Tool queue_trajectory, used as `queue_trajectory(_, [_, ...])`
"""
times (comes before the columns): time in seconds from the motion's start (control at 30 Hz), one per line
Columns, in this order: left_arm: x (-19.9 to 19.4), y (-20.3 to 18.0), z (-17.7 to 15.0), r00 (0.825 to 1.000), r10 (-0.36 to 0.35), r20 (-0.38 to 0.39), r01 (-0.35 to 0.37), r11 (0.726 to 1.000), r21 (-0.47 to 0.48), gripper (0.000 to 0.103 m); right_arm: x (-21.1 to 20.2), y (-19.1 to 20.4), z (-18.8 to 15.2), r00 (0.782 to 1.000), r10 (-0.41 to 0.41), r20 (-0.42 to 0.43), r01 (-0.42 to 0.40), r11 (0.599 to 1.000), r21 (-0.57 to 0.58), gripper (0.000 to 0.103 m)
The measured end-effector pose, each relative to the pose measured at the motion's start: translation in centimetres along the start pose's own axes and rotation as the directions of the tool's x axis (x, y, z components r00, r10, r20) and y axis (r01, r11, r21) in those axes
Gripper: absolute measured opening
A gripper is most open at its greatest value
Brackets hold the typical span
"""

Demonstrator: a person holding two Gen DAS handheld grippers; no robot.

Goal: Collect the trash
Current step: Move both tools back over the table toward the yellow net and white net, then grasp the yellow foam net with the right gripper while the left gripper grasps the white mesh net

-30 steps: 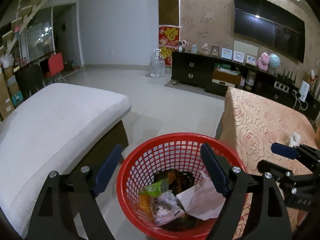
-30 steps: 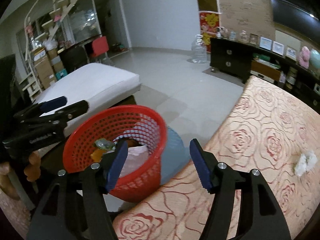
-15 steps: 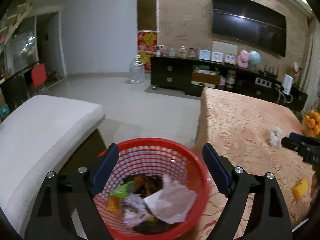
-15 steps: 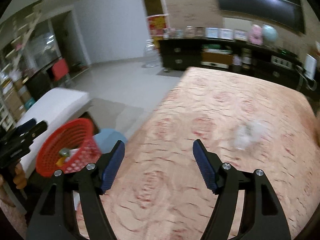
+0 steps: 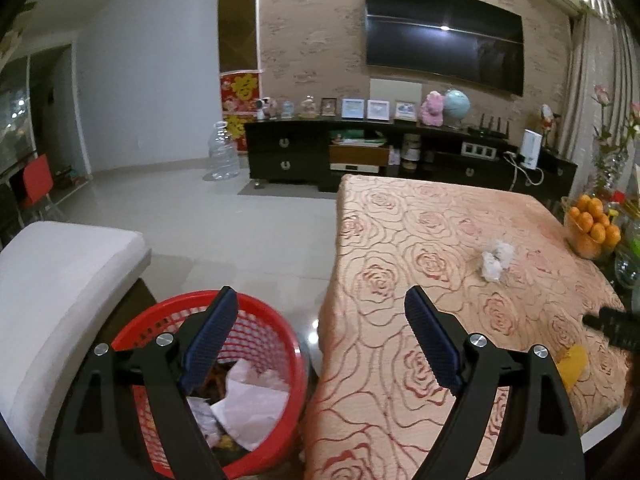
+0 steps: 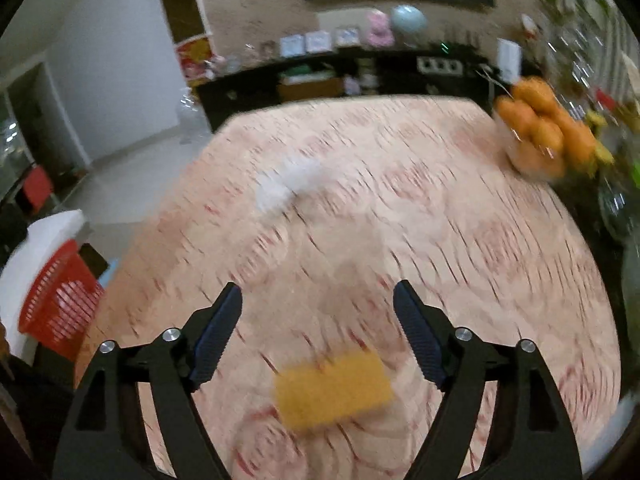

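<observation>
While spread wide over the rose-patterned tabletop [image 6: 460, 240], right gripper [image 6: 318, 306] with nothing between its pads, jaws having just been opening; empty. Closest below it, a yellow-orange scrap [image 6: 334, 388], flat on the cloth, between the two fingers in the right wrist view, touching neither. Beyond that, near the middle of the cloth, a crumpled white tissue [image 6: 286, 182], smeared by blur there. At the far right edge of the tabletop, a bowl of oranges [image 6: 542, 132].

From the left wrist: left gripper [image 5: 320, 322] likewise wide apart and holding nothing, poised over the gap between the red basket [image 5: 264, 344] and the near-left corner of the tabletop [image 5: 400, 240]. Left finger in front of the basket's rim; right finger above the cloth. Inside the basket, white paper and other wrappers [image 5: 244, 404]. Basket down beside the tabletop, with a white cushioned bench [image 5: 60, 280] just to its left. Farther out on the cloth, the same tissue [image 5: 496, 258], sharp here as two white wads touching; the yellow-orange scrap [image 5: 572, 362] near the right edge, close beneath the dark tip of the right gripper [image 5: 612, 326]. Behind all, pale floor tiles [image 5: 220, 216], a clear water jug [image 5: 222, 152], a dark cabinet [image 5: 320, 152], and a wall-mounted television [image 5: 444, 52].
</observation>
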State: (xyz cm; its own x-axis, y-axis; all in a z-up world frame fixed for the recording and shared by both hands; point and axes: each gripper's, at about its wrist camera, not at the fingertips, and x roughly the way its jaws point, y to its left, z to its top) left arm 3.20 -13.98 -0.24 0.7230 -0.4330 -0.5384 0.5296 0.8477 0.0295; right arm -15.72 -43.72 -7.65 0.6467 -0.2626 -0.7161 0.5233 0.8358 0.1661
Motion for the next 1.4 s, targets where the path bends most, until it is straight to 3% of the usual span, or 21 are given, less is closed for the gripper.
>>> queue_trajectory(0.23, [0.6, -1.7, -0.1, 1.0, -0.02, -0.01, 0.02, 0.999, 0.025, 0.082, 0.9, 0.8, -4.2, 0.999, -0.004, -0.05, 0.0, 0.998, -0.068, 0.085])
queue_trajectory(0.33, [1.0, -2.0, -0.3, 1.0, -0.014, -0.022, 0.015, 0.999, 0.033, 0.082, 1.8, 1.9, -5.0, 0.997, -0.04, -0.062, 0.031, 0.99, -0.134, 0.088])
queue_trajectory(0.57, [1.2, -1.9, -0.6, 1.0, -0.009, -0.029, 0.01, 0.999, 0.034, 0.082, 3.4, 1.1, -5.3, 0.994, -0.077, -0.077, 0.066, 0.987, -0.147, 0.087])
queue_trajectory(0.67, [1.3, -2.0, -0.6, 1.0, -0.011, -0.026, 0.011, 0.999, 0.035, 0.082, 3.7, 0.6, -5.3, 0.992, -0.082, -0.091, 0.069, 0.987, -0.143, 0.075])
queue_trajectory(0.8, [1.5, -2.5, -0.7, 1.0, -0.014, -0.028, 0.015, 0.999, 0.046, 0.082, 3.7, 0.0, -4.7, 0.994, -0.067, -0.082, 0.057, 0.991, -0.123, 0.067])
queue_trajectory(1.03, [2.0, -3.2, -1.0, 0.999, -0.014, -0.038, 0.016, 0.998, 0.068, 0.082, 2.9, -0.2, -3.9, 0.998, -0.042, -0.046, 0.037, 0.995, -0.097, 0.059])
queue_trajectory(1.17, [2.0, -3.7, -1.1, 0.999, -0.016, -0.039, 0.019, 0.997, 0.079, 0.082, 3.0, -0.2, -3.4, 0.998, -0.027, -0.052, 0.022, 0.996, -0.091, 0.043])
queue_trajectory(1.4, [2.4, -4.4, -1.4, 0.999, -0.018, -0.044, 0.022, 0.995, 0.093, 0.082, 2.9, -0.4, -3.1, 0.999, -0.018, -0.05, 0.014, 0.997, -0.073, 0.027])
